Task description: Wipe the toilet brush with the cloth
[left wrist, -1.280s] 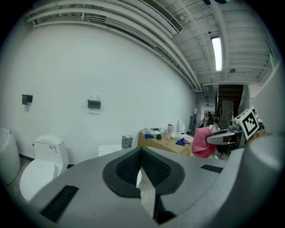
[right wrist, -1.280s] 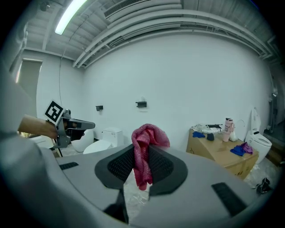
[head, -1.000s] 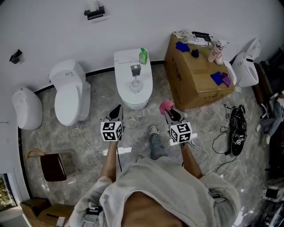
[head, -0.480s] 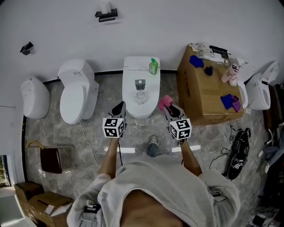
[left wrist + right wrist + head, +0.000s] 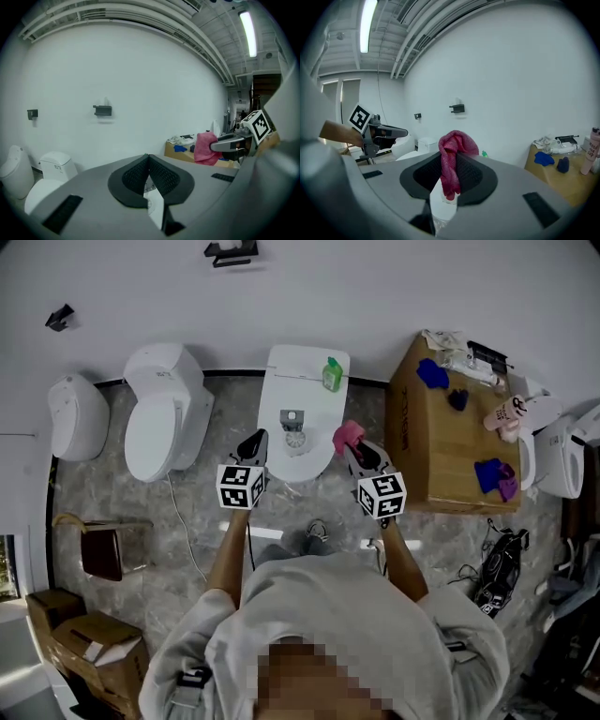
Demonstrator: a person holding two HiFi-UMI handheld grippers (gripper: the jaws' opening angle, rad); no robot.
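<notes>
Approach step, I reckon. Right tongs (image 5: 354, 453) clamped on pink cloth (image 5: 457, 143). Left tongs (image 5: 148, 163) pressed together, empty. Brush (image 5: 294, 430) lies on toilet (image 5: 314, 381) lid, just ahead of both tips, untouched. Next for me: left grabs brush handle, right brings cloth onto it.

Overhead head view; gripper views facing wall (image 5: 140, 70)
</notes>
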